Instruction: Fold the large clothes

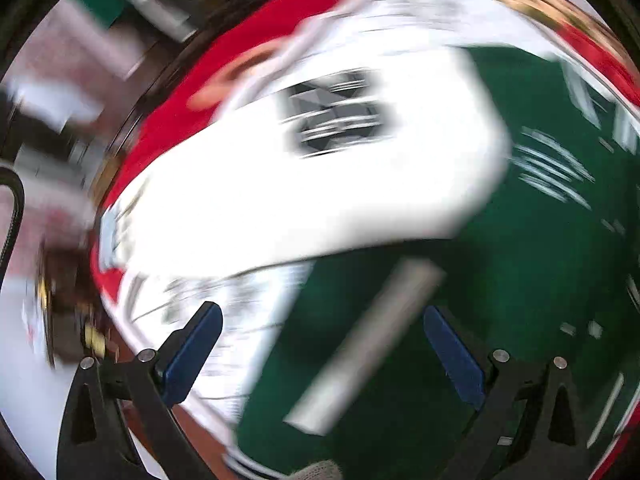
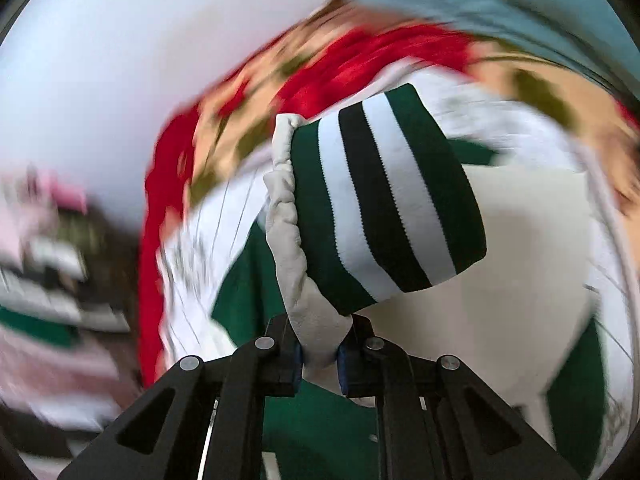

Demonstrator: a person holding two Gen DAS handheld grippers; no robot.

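1. The green and white varsity-style jacket with a soft knit body (image 2: 512,240) lies spread ahead of both grippers, over a red cloth with a tan floral border (image 2: 360,60).
2. One cream, leather-like sleeve (image 2: 288,216) rises straight up from the right gripper (image 2: 320,354), its long axis running away from the fingers and tilted slightly right. It ends in a ribbed knit cuff banded in green, white and near-black stripes (image 2: 396,200), which points up and to the right, away from the gripper.
3. The sleeve's edge is puckered into small gathers along its left side; the cuff is flat, roughly rectangular, with crisp stripe edges.
4. The right gripper is closed nearly all the way, its black fingers with blue pads (image 2: 298,360) pinching the lower end of the cream sleeve between them.
5. The left gripper (image 1: 320,352) stands wide apart with nothing between its blue-faced fingers (image 1: 192,352). Below and ahead of it lies the jacket's dark green body (image 1: 520,280); a broad white sleeve (image 1: 300,208) crosses in front from lower left to upper right, heavily blurred.
6. A dark rectangular patch (image 1: 336,112) sits on that white sleeve, its detail unreadable.
7. A pale narrow strip (image 1: 364,348) lies diagonally on the green fabric between the left gripper's fingers.
8. Beyond the jacket, the red cloth curves along the far side in both views. Past it, in the right wrist view, is a grey-blue fabric (image 2: 500,12) at the upper right.
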